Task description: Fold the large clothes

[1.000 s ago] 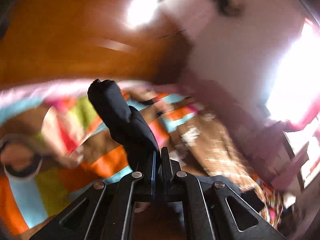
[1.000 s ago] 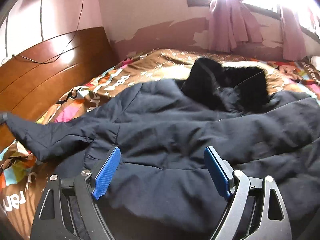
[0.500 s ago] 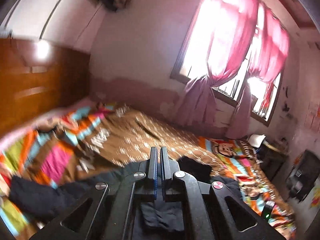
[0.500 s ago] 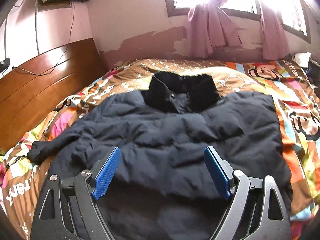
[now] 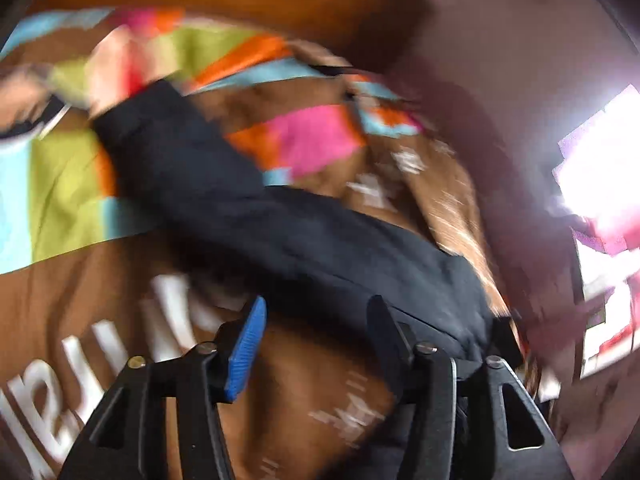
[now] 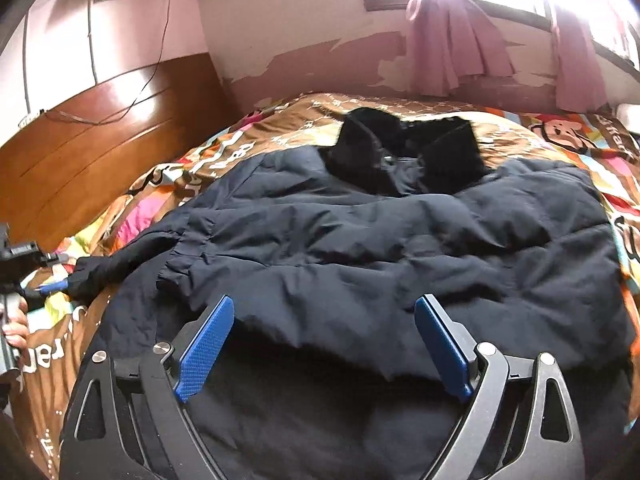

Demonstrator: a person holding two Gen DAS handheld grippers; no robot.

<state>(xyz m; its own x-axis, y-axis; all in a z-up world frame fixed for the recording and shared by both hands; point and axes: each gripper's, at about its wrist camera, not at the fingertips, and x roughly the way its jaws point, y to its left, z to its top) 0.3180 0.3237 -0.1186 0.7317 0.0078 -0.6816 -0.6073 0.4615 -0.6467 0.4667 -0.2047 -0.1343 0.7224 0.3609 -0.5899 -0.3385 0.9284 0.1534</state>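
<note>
Bright bedding (image 6: 168, 208) with many colors covers the bed, and a brown wooden headboard (image 6: 100, 152) stands along its left side. Pink curtains (image 6: 452, 40) hang at the far window. My big dark jacket (image 6: 400, 248) lies spread flat on the bed, collar at the far end. Its near hem sits just under my right gripper (image 6: 324, 344), whose blue pads are spread wide with nothing pinched. One sleeve (image 6: 120, 264) sticks out to the left over the bedding. My left gripper (image 5: 316, 344) is near that sleeve's end; its jaws have just been opening, and only bedding shows between them. That view is blurry. Bare bedding lies open to the left and far side.
</note>
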